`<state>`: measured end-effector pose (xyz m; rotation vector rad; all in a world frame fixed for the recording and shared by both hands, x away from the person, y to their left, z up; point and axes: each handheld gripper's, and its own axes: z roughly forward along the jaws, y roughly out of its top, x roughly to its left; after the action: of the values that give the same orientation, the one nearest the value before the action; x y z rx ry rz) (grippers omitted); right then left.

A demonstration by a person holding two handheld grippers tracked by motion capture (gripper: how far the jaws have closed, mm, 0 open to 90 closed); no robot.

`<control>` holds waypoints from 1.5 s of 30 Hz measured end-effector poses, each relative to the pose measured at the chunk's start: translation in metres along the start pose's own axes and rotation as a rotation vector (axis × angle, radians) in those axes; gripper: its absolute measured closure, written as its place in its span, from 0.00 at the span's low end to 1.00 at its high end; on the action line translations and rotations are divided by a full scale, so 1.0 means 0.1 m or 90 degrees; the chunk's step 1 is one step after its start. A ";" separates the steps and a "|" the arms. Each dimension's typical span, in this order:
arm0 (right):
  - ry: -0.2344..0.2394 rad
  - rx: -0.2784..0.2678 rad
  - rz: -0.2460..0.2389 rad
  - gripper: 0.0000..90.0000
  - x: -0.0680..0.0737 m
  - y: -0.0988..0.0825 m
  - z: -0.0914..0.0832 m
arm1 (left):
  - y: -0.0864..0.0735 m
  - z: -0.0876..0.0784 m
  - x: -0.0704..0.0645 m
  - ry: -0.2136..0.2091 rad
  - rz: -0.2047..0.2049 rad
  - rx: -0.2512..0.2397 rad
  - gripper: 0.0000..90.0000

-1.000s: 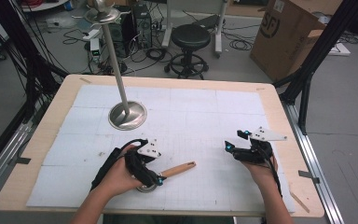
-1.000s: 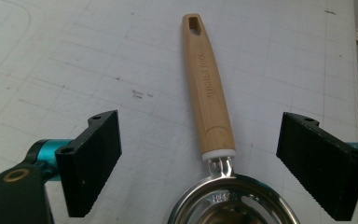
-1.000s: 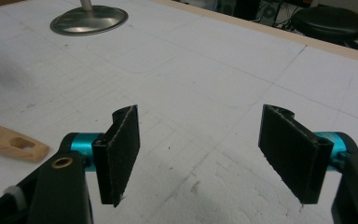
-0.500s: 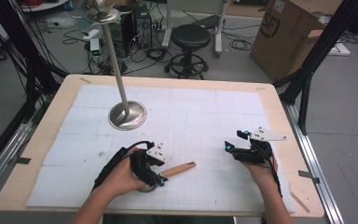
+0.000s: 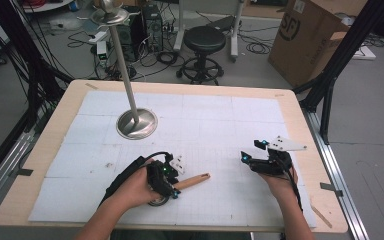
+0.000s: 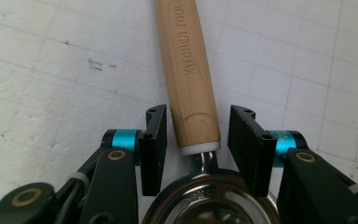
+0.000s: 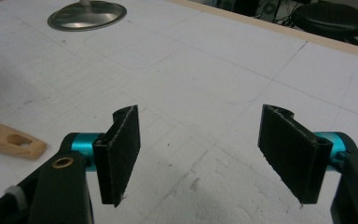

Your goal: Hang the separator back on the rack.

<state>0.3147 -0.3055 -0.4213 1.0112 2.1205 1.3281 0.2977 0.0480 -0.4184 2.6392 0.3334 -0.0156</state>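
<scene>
**Left jaws closing around the wooden handle**

High view: the left gripper sits near the table's front edge, over a kitchen tool whose wooden handle points right. The right gripper hovers well apart, with bare white mat between them and toward the metal stand.

Left gripper view: the jaws have just been closing; the handle lies between them, small gaps on both sides.

Right gripper view: the right gripper's jaws stand wide, holding nothing; the handle's end lies far left.
</scene>
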 end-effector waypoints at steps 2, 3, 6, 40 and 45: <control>0.000 0.001 0.001 0.32 0.00 0.00 0.00 | 0.02 0.00 0.00 0.007 -0.001 0.010 0.68; -0.001 0.002 0.001 0.32 0.00 0.00 0.00 | 0.03 0.01 0.01 0.008 -0.004 0.014 0.70; -0.002 0.001 -0.002 0.32 -0.01 0.00 0.01 | 0.05 0.01 0.02 0.005 -0.004 0.026 0.72; -0.004 0.018 -0.010 0.32 0.02 -0.02 0.03 | -0.17 -0.54 0.14 0.022 -0.036 -0.151 0.77; -0.003 0.020 -0.014 0.32 0.03 -0.02 0.04 | -0.22 -0.74 0.17 0.034 -0.046 -0.190 0.77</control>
<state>0.3150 -0.3013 -0.4249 1.0001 2.1502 1.2845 0.3054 0.1049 -0.3643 2.3346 0.4152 0.0761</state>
